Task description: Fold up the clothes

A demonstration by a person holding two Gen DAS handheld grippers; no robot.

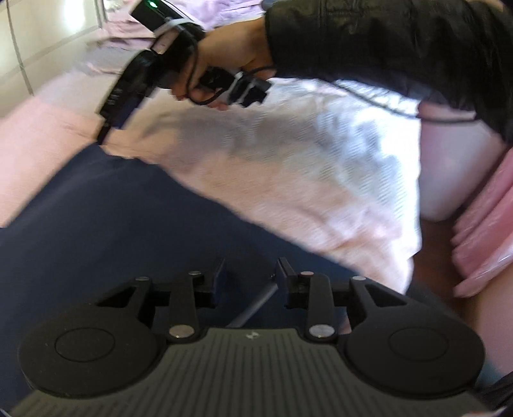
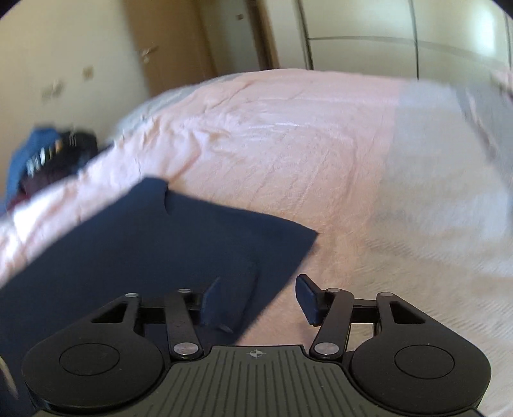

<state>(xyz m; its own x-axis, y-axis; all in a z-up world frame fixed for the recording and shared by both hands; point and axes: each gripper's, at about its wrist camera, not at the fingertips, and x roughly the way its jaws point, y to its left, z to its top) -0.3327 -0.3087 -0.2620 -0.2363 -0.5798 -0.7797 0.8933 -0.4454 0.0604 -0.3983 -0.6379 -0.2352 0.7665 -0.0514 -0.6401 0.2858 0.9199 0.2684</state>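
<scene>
A navy garment [image 2: 154, 243] is lying flat with straight edges across the lower left of the right wrist frame, showing a notch at its far edge, so it is looking at least partly folded, though how many folds are remaining cannot be judged. The left gripper [image 1: 250, 272] and the right gripper [image 2: 256, 295] are both hovering with jaws apart, gripping nothing. It is resting on a pink bedspread [image 2: 288, 134], with cream wardrobe doors [image 2: 368, 29] filling the upper right.

No legible text or labels.
</scene>
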